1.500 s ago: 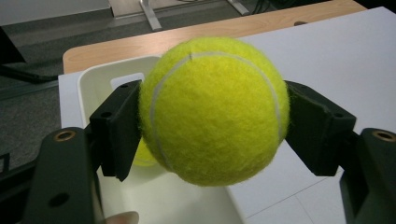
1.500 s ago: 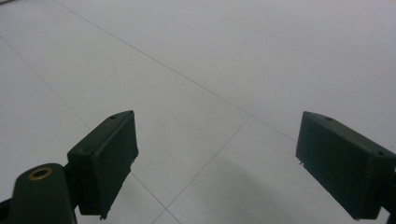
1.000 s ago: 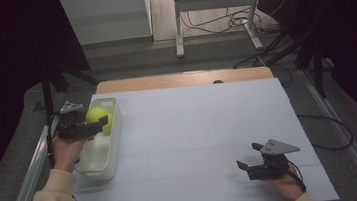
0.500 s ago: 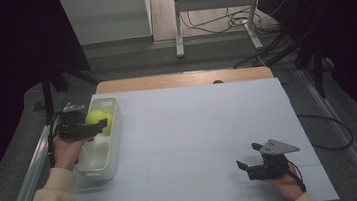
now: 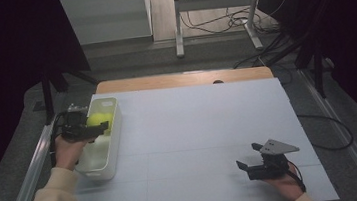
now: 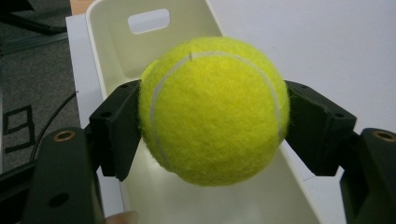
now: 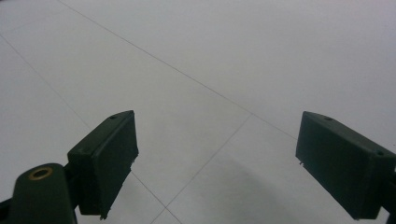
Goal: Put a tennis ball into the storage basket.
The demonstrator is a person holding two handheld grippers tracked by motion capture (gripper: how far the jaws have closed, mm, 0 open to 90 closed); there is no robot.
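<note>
At the left of the high view, the left gripper [image 5: 100, 129] clamps a yellow tennis ball [image 6: 212, 109] above the white bin [image 5: 114, 152], likely mid-transfer, so the next move needs a steady carry or release; the right gripper [image 5: 250, 163], lower right, rests open and empty.

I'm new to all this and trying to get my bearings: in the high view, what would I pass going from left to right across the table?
Left gripper clamped on the tennis ball → white bin under them → bare white tabletop → right gripper, jaws apart with nothing between them, low over the table's near right part.
</note>
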